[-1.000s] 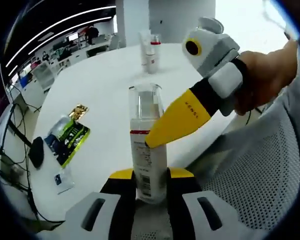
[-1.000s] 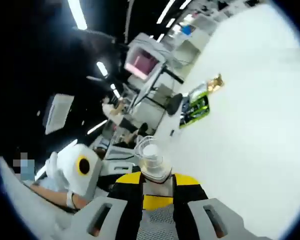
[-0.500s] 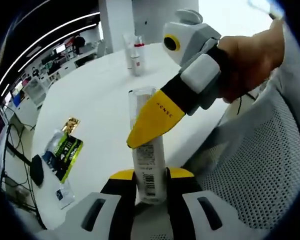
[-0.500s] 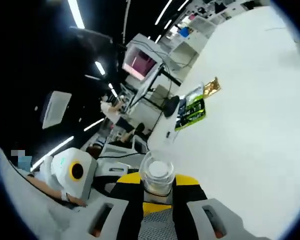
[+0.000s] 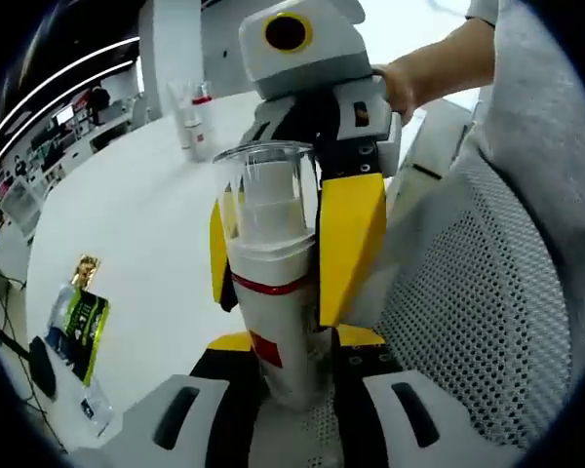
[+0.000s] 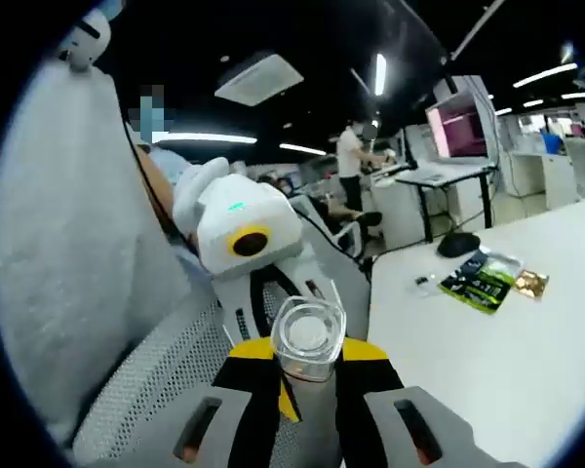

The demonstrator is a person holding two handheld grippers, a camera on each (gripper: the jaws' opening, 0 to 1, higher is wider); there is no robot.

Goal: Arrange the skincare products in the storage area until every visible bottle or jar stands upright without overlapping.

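Bottle hangs off the table edge, above the mesh chair, clamped low by your left gripper and higher by your right gripper; release one before carrying it upright to the tabletop

- A round white table carries the things; its top is smooth and plain.
- A green and black packet lies flat near the table's edge, and the gold end of it points toward the middle of the table.
- A small pale card or sachet lies just beside the packet, closer to the edge.
- On the far side from the packet, two skincare tubes stand upright close together; one has a red band.
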